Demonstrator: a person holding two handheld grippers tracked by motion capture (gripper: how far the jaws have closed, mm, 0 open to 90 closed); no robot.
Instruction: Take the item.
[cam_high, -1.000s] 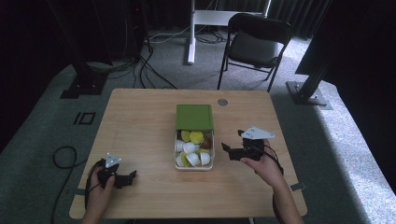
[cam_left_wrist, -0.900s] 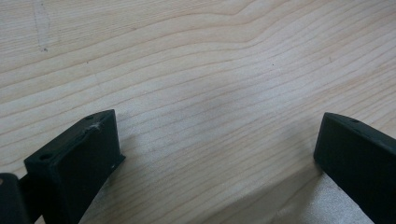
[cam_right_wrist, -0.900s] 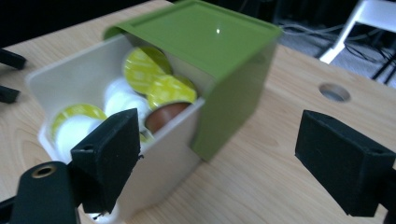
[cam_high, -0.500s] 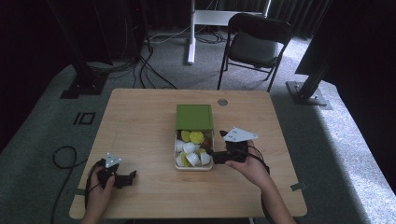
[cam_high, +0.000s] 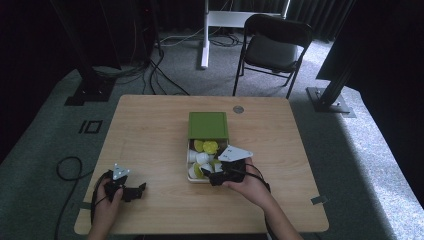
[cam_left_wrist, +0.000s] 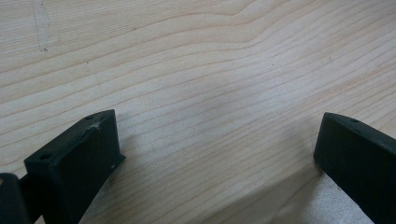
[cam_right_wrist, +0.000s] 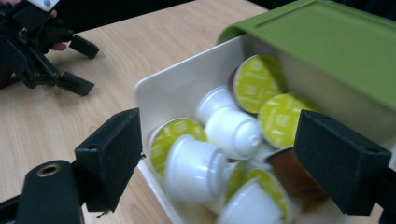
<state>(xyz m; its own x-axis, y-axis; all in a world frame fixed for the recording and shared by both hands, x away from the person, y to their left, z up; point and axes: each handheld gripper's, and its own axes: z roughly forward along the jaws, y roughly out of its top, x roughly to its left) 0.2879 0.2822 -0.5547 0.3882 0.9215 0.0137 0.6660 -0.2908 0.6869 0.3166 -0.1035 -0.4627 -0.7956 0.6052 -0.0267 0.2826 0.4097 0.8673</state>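
Where right gripper (cam_right_wrist: 219, 154) fingers gape | white capsules (cam_right_wrist: 194, 168), yellow-green lids | left gripper (cam_left_wrist: 215, 154) wide

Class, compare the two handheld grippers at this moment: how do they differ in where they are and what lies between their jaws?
The right gripper hangs over the white box, its jaws spread either side of the coffee capsules; the left gripper sits near the table's front left corner, away from the box. Between the left gripper's jaws there is bare wood; between the right's, white and green-topped capsules. Both are open, black and hold nothing.
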